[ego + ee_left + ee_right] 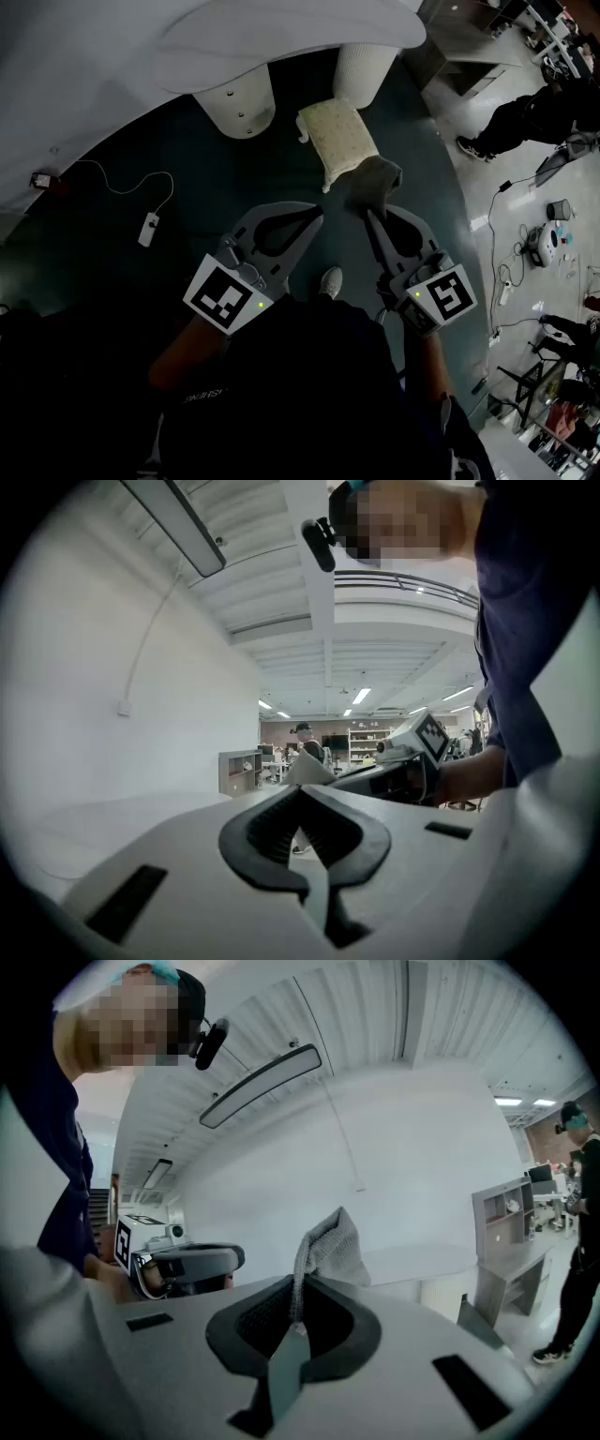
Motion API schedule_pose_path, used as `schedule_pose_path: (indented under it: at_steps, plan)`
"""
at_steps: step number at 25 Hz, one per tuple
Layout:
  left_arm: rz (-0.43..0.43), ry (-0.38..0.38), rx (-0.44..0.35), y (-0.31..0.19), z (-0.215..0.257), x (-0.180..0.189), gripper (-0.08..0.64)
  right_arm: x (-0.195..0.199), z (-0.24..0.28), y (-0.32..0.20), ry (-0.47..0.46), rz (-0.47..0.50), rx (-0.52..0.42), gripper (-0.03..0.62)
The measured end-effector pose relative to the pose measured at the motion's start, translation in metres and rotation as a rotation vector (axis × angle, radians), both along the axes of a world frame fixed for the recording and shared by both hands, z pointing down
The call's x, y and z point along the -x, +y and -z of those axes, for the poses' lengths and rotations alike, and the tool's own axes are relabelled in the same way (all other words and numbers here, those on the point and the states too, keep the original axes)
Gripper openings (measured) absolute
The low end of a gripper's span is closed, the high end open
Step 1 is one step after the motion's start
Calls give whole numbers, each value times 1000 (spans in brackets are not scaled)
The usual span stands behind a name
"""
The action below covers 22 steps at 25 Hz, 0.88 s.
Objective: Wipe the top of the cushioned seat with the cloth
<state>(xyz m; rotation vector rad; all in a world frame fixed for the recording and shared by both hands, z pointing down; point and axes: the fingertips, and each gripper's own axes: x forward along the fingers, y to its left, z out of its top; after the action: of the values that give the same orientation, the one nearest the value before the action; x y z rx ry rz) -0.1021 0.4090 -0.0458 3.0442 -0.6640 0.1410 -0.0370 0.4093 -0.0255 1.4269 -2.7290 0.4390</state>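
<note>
A grey cloth (373, 180) is pinched between the clenched jaws of the right gripper (367, 214), held at the near corner of the pale cushioned seat (337, 131). The left gripper (317, 216) is closed on nothing. Lettering on the dark shirt (309, 375) cannot be read.

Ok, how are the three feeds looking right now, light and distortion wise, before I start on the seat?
Head view: underexposed, dark floor, but the pale cushioned seat stands out; the grey cloth is dim. Left gripper view: strong fisheye bending, white wall washed out, left gripper evenly lit. Right gripper view: same bending, bright wall, cloth weave crisp in the right gripper; neither shows the seat.
</note>
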Motion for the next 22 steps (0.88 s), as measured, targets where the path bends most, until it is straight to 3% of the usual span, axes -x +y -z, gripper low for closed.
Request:
schedule_pose_path:
  at_steps: [16,19,22]
  plan:
    - [57,14,2,-1,-30,2,8,-4,-21,3,-9,17,-26,34]
    - [78,13,-7,13,-35,-25,8,-31,-24,17,-5,38,-37,34]
    - [105,10,-16,32,-8,-65,8,-72,1,37,-8,60,-45,34]
